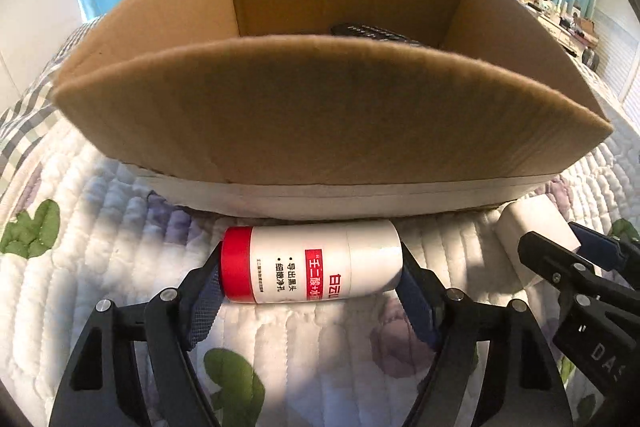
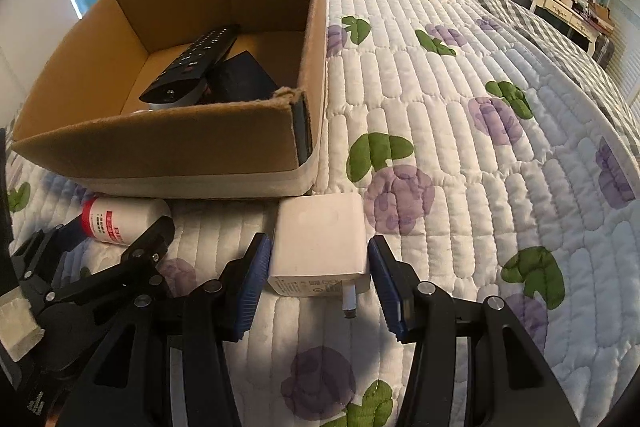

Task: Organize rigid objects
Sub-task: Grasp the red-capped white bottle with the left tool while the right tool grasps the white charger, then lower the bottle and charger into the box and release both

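A cardboard box [image 2: 224,147] sits on the bed, on a white quilt [image 2: 460,155] stitched with purple flowers and green leaves. Inside it a black remote [image 2: 192,63] leans across a dark blocky item [image 2: 240,79] whose make I can't tell.

Just in front of the box's near wall lies a white bottle with a red band [image 1: 312,261], on its side, its length running across the left tongs [image 1: 312,279]. Those tongs are spread wide, one blue-padded finger at the red end, the other at the white end; both pads [image 1: 208,299] seem to touch or nearly touch the bottle, which rests on the quilt.

To the right of the bottle, also just before the box's corner, lies a white charger block [image 2: 320,243], prongs pointing back toward the camera. The right tongs [image 2: 318,283] straddle it, parted a little wider than the block, with a thin gap on each side, so nothing is clamped. From the left wrist view the right tongs [image 1: 568,251] appear at the edge beside that same charger block [image 1: 536,227]
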`<state>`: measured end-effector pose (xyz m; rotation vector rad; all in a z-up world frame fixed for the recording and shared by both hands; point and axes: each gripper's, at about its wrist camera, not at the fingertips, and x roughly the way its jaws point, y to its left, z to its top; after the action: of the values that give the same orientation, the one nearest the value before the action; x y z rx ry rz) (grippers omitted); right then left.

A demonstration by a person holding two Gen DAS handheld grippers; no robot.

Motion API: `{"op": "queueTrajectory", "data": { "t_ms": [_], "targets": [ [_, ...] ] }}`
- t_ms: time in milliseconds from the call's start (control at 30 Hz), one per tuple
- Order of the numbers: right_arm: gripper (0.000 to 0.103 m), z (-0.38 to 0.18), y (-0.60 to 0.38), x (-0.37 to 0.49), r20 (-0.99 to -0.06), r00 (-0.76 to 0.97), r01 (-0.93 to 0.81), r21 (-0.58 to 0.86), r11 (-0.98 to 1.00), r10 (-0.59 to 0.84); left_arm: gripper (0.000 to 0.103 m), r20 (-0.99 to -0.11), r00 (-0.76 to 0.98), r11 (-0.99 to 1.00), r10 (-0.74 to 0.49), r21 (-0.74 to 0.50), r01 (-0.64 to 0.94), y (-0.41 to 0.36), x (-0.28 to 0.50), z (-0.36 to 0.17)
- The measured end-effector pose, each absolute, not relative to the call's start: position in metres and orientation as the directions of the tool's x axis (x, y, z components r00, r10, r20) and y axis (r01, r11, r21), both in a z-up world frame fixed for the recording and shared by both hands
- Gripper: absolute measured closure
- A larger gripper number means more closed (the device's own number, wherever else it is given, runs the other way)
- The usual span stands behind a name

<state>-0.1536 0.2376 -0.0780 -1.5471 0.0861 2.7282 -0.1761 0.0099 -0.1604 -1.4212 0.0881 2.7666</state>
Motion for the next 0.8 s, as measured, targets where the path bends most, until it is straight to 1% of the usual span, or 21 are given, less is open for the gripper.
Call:
{"op": "queueTrajectory", "data": {
  "t_ms": [367, 467, 500, 633, 800],
  "targets": [
    [0.053, -0.064, 0.240, -0.135, -0.844, -0.536, -0.025, 0.028, -0.999, -0.010, 0.025, -0.802, -0.598, -0.991, 0.016, 0.066, -0.115, 0.012, -0.142, -0.128],
    [0.053, -0.053, 0.242, -0.126, -0.832, -0.555, -0.030, 0.023, -0.999, -0.003, 0.025, -0.793, -0.608, -0.990, 0.031, 0.058, -0.126, 0.012, -0.129, -0.116],
    [0.053, -0.050, 0.242, -0.124, -0.828, -0.560, -0.029, 0.023, -0.999, -0.003, 0.025, -0.791, -0.612, -0.990, 0.031, 0.060, -0.129, 0.023, -0.130, -0.109],
    [0.053, -0.031, 0.241, -0.112, -0.807, -0.591, -0.024, 0.028, -0.999, -0.009, 0.025, -0.772, -0.635, -0.989, 0.036, 0.063, -0.133, 0.021, -0.121, -0.092],
    [0.053, -0.007, 0.244, -0.097, -0.776, -0.630, -0.029, 0.033, -0.999, -0.008, 0.025, -0.740, -0.670, -0.992, 0.054, 0.038, -0.122, 0.012, -0.107, -0.061]
  ]
}}
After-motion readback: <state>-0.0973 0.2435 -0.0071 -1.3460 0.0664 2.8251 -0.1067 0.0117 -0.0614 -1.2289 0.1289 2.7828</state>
